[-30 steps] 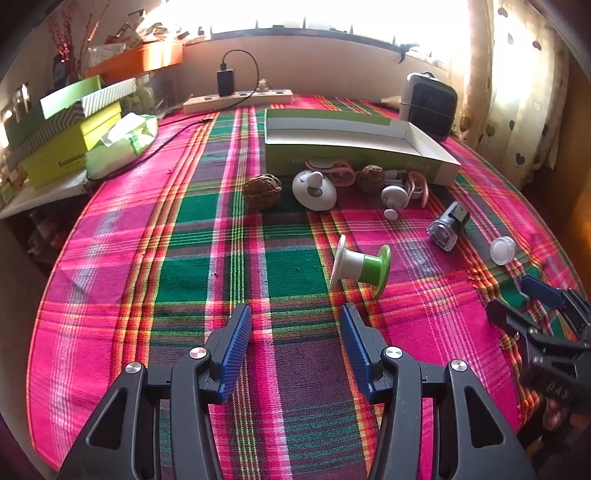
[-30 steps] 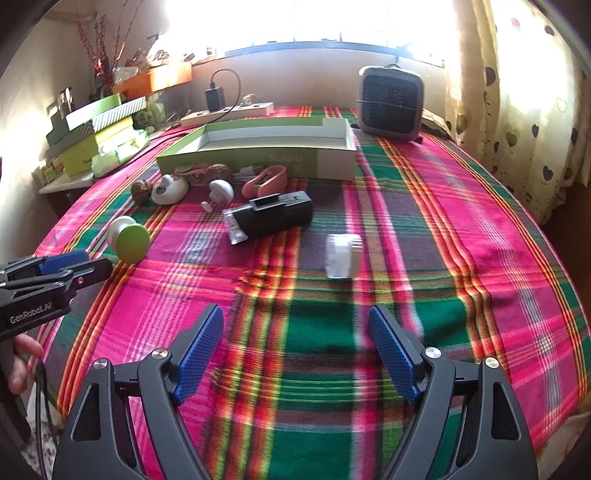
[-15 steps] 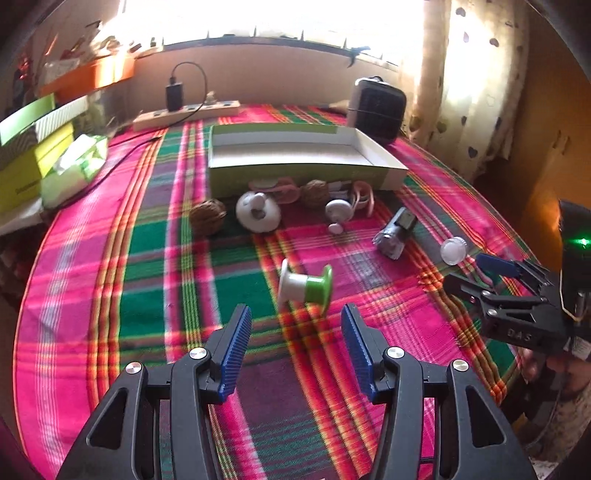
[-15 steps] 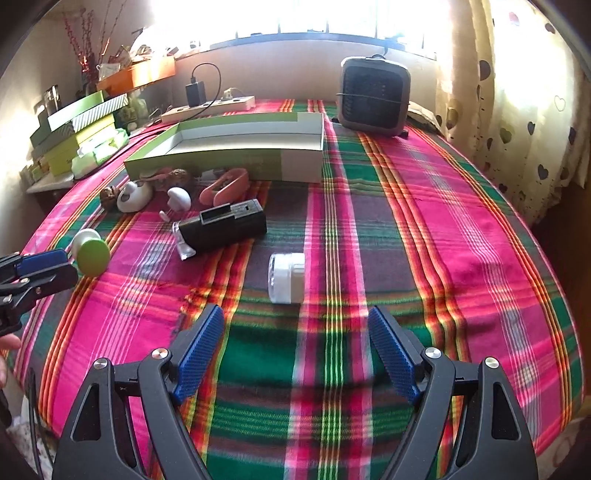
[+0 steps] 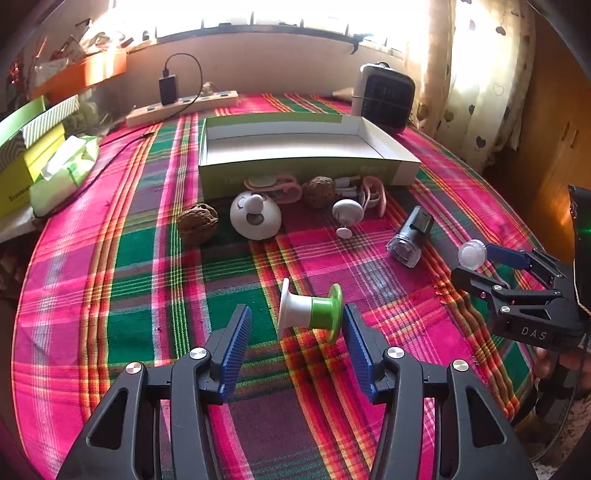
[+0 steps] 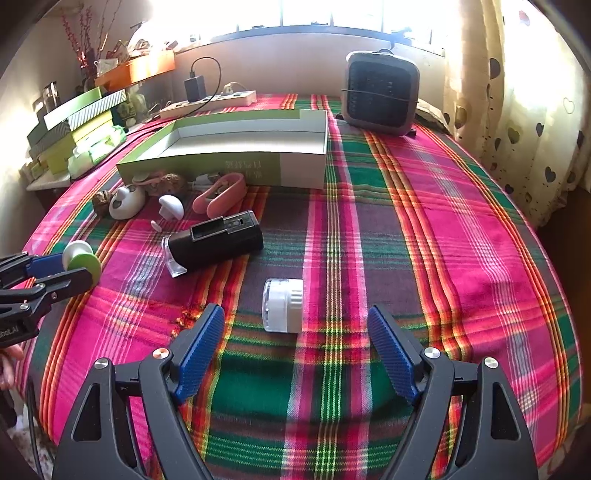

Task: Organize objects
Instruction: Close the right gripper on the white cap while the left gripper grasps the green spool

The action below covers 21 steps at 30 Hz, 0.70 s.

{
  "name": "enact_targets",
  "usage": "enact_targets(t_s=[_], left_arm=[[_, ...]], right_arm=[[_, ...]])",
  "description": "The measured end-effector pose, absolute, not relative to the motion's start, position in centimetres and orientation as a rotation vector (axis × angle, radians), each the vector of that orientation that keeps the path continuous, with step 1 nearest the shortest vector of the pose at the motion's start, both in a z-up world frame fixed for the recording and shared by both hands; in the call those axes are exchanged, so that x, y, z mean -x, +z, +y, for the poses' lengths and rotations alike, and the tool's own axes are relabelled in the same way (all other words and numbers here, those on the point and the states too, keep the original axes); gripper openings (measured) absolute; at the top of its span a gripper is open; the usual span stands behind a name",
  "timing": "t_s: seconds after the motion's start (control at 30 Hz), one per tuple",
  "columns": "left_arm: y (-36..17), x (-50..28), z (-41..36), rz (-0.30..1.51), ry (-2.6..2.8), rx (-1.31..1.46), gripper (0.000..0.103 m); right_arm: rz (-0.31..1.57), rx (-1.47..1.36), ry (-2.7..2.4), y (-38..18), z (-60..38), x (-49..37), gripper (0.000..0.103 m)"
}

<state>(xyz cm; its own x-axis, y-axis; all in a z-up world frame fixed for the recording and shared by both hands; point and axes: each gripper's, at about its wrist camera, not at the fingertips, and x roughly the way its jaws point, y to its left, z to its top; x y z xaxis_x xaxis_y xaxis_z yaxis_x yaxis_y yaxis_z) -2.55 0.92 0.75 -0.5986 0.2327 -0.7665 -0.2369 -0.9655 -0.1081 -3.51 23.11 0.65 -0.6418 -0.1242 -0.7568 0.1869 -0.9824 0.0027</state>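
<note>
Spool (image 5: 309, 314), white and green, lies on its side well in front of the open box (image 5: 306, 170), between the spread, non-touching fingers of the left gripper (image 5: 295, 347). Right gripper (image 6: 295, 350), jaws wide and just closing slightly, frames the white cap (image 6: 282, 310) untouched.

The window above the far wall (image 6: 332, 22) is blown out to white glare — nothing beyond it can be made out. The small pink and white items (image 5: 354, 188) crowded against the front wall of the shallow green-and-white cardboard box (image 5: 295, 173) overlap too much to tell apart. Printing on that front wall (image 6: 245, 168) is too blurred to read. Both black gripper bodies are cut off by the lower edges, and only fingertips of 1 hand (image 6: 7, 365) show.
</note>
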Motion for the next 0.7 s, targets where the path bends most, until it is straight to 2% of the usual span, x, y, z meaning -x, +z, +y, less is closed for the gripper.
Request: enact_targets(t_s=[0.23,0.3,0.43,0.57,0.7], left_arm=[[0.52,2.98,1.04,0.001,2.585,1.262,0.049],[0.51,3.01,1.01,0.001,2.583,1.266,0.049],[0.52,3.10,0.83,-0.019,2.582,1.267,0.049],[0.53,3.17,0.84,-0.011,2.581,1.268,0.049],[0.51,3.18,0.81,-0.018,2.579,1.263,0.043]], right_arm=[[0.091,-1.243,-2.719,0.79,23.39,3.92,0.066],[0.094,-1.242,-2.723,0.83,23.46,3.97,0.058],[0.089,-1.237,-2.723,0.92,23.49,3.96,0.052],[0.091,-1.234,-2.719,0.97,23.37,3.91,0.042],[0.090,-1.229,-2.716,1.02,23.27,3.81,0.034]])
